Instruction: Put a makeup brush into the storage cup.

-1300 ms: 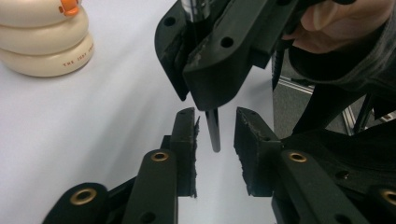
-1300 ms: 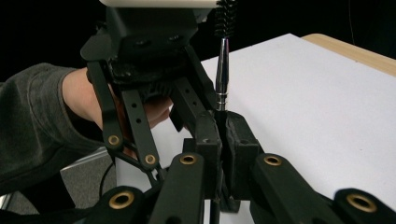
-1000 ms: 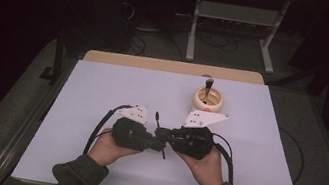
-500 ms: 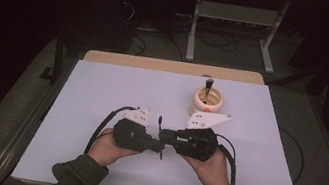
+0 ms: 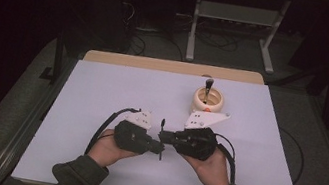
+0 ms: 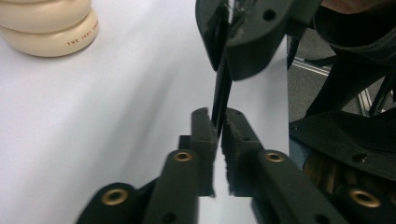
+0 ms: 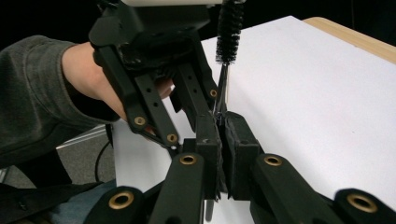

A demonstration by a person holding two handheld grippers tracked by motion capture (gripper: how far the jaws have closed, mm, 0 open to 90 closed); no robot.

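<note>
Little has shifted: your left gripper [image 5: 157,147] and right gripper [image 5: 165,136] both stay clamped on the upright brush [image 7: 229,28], between them.

White-topped table [image 5: 98,112] with a wooden strip [image 5: 172,66] along its far edge. A cream ribbed holder [image 5: 207,98] stands on the right half near the far edge, a dark-tipped tool [image 5: 207,89] upright inside it; red lettering runs around the holder's lowest ring in the left gripper view.
</note>
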